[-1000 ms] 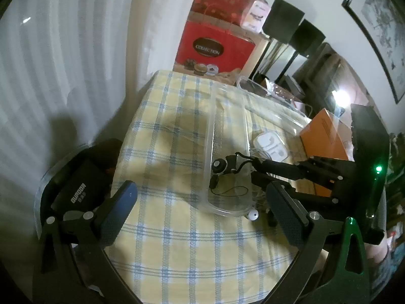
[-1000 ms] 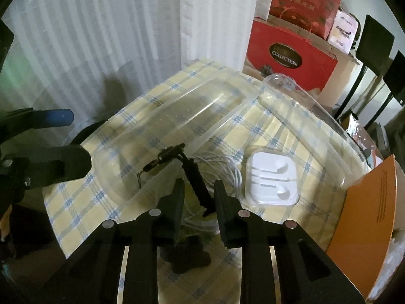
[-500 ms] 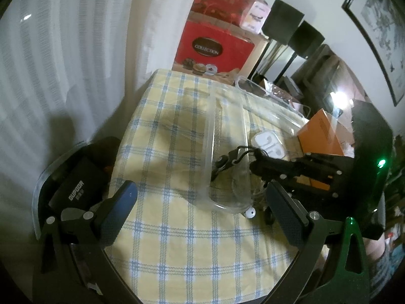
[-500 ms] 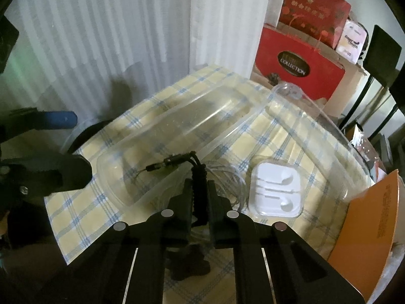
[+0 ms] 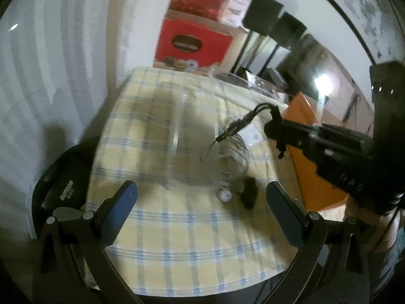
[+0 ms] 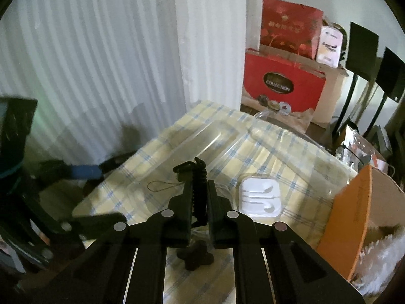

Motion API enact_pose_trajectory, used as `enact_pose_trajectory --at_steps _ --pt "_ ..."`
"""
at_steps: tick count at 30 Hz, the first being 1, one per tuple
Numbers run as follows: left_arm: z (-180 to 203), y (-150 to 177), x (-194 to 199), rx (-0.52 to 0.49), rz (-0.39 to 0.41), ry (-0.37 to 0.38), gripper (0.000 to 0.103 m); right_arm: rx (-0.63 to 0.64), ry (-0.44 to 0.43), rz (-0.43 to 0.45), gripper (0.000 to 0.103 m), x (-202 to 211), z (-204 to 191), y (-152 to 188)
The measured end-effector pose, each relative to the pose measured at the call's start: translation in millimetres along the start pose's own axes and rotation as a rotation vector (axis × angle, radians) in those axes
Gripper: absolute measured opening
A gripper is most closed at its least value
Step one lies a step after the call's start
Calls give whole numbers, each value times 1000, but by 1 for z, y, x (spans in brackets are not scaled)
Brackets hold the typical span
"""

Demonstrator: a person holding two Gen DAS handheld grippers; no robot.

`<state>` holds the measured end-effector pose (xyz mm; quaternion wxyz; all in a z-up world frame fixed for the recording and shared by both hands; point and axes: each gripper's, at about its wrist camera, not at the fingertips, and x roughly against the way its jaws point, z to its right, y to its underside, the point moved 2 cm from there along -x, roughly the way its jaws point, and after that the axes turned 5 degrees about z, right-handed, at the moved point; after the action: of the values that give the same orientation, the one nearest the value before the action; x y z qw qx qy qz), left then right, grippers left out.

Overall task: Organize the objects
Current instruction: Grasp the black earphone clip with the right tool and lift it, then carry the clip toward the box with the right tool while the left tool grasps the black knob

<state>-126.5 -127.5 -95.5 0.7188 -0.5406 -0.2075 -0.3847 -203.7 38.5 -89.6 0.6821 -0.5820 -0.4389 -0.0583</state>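
Nearest in the right wrist view: right hand-held gripper (image 6: 198,190) clenched on a black braided cord (image 6: 200,177), jaws pressed to its sides, a thin loop (image 6: 162,186) dangling off its far end. Lifted clear of the table (image 5: 177,240) — checked yellow-and-blue cloth beneath. Below the jaws, resting on the cloth, a small black lump (image 6: 195,255), shape unclear. Just right of it, a white earphone case (image 6: 260,197) lying flat, with pale wire coiled beside it. Further right, an orange box (image 6: 351,217). Left hand-held gripper (image 5: 202,202) released, blue pads wide apart, nothing between them, hovering over the near edge of the cloth. Ahead of it, a clear plastic tray (image 5: 192,136) on the table, blurred. Beyond the table, white curtains (image 6: 101,63) — and red gift boxes (image 6: 283,86) stacked by the wall.
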Motion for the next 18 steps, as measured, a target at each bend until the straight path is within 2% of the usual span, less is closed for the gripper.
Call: enact_pose_trajectory --at_steps 8,18 --pt "32 19 -11 -62 -38 43 98 -95 -29 31 9 41 10 7" --pt "59 32 -37 -117 -58 19 96 -169 -19 68 9 92 23 22"
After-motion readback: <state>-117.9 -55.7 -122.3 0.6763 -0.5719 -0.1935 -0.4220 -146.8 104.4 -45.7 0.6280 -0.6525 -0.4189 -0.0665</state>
